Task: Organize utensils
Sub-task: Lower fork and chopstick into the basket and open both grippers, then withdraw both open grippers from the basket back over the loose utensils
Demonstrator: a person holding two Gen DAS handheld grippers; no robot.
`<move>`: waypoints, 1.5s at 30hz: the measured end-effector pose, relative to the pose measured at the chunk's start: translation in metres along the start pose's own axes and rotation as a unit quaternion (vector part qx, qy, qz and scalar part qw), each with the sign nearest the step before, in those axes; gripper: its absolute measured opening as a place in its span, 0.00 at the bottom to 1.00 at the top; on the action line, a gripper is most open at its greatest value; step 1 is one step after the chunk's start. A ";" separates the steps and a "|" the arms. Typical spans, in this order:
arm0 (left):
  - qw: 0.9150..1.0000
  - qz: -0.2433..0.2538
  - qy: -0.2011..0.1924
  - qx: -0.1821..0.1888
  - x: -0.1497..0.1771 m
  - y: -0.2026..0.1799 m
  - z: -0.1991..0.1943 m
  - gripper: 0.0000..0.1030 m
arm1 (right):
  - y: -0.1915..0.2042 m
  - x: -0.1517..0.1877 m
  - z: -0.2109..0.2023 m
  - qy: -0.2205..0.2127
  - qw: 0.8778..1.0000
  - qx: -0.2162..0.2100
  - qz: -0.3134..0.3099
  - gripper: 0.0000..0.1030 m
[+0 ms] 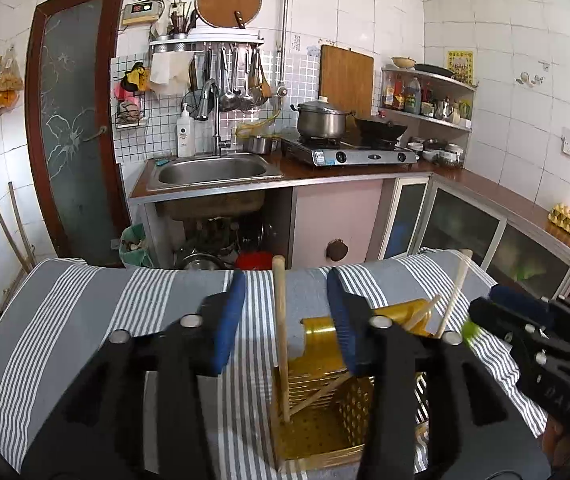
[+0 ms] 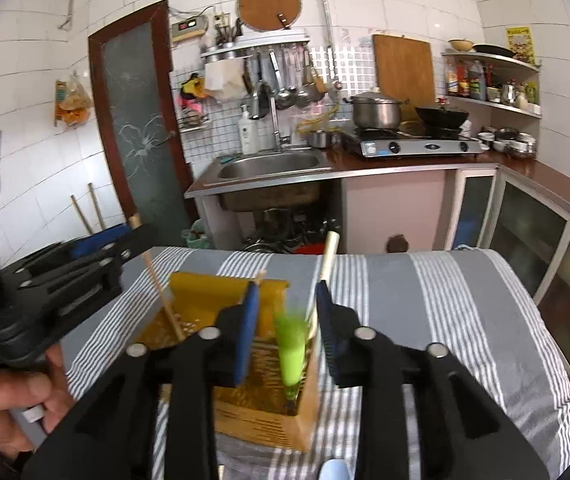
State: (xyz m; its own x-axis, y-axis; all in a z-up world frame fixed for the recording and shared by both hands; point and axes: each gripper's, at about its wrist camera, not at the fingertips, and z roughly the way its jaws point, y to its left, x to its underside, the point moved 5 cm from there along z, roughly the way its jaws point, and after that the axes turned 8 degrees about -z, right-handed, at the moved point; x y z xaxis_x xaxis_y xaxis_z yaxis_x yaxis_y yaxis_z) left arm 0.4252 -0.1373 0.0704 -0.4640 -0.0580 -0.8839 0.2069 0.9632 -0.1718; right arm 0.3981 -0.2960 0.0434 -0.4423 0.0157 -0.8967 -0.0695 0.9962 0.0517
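Yellow plastic utensil holder (image 1: 325,412) sits on your worktop, on the grey-and-white striped cloth (image 1: 97,320), dead centre at 6 o'clock in the left wrist view. Your left gripper (image 1: 285,304) is released, jaws apart, straddling a wooden stick (image 1: 280,328) that stands in the holder and leans on its back rim. Blue pads clear of the stick on both sides, no contact. More chopsticks (image 1: 455,292) poke out of the holder toward 2 o'clock, tilted.

Your right gripper (image 2: 287,312) is released too, jaws apart above the holder (image 2: 269,412). A green-handled utensil (image 2: 291,352) is between the jaws, handle up, lower end in the near compartment, blurred. It sits between the pads; cannot tell if either pad touches it, but they aren't pressing on it. A pale stick (image 2: 329,256) rises at 12 o'clock just behind the right pad. One chopstick (image 2: 163,300) leans in the left compartment at 10 o'clock.

Your left gripper shows in the right wrist view at 9 o'clock, with your hand (image 2: 9,404) on it at 8 o'clock. Right gripper shows at 3 o'clock in the left wrist view.

Background: sink (image 1: 213,170) at 12 o'clock, gas stove (image 1: 349,154) with steel pot (image 1: 321,120) at 1 o'clock.
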 end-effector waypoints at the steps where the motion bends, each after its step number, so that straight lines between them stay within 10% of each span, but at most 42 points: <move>1: 1.000 0.001 -0.004 0.000 -0.003 0.003 -0.006 0.41 | -0.003 -0.001 -0.004 -0.004 1.000 0.003 0.002 0.35; 9: 0.999 -0.001 -0.026 -0.022 0.006 0.052 -0.078 0.53 | -0.038 0.022 -0.077 -0.031 0.998 0.051 0.000 0.36; 22: 0.995 -0.033 0.016 -0.093 0.151 0.123 -0.186 0.56 | -0.017 0.138 -0.166 0.002 0.998 0.060 -0.006 0.36; 32: 0.994 -0.036 0.052 -0.085 0.224 0.108 -0.221 0.57 | 0.009 0.193 -0.196 0.030 0.999 0.044 -0.007 0.36; 45: 0.996 -0.024 0.059 -0.067 0.240 0.088 -0.238 0.57 | 0.023 0.204 -0.209 0.030 0.999 0.037 -0.010 0.39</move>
State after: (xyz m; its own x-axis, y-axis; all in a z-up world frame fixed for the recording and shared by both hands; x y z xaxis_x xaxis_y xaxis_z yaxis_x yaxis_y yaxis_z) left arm 0.1270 -0.0042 -0.0534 -0.5697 -0.0819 -0.8178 0.0679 0.9869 -0.1461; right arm 0.1192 -0.2882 -0.0465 -0.4946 -0.0081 -0.8691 -0.0138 0.9999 -0.0015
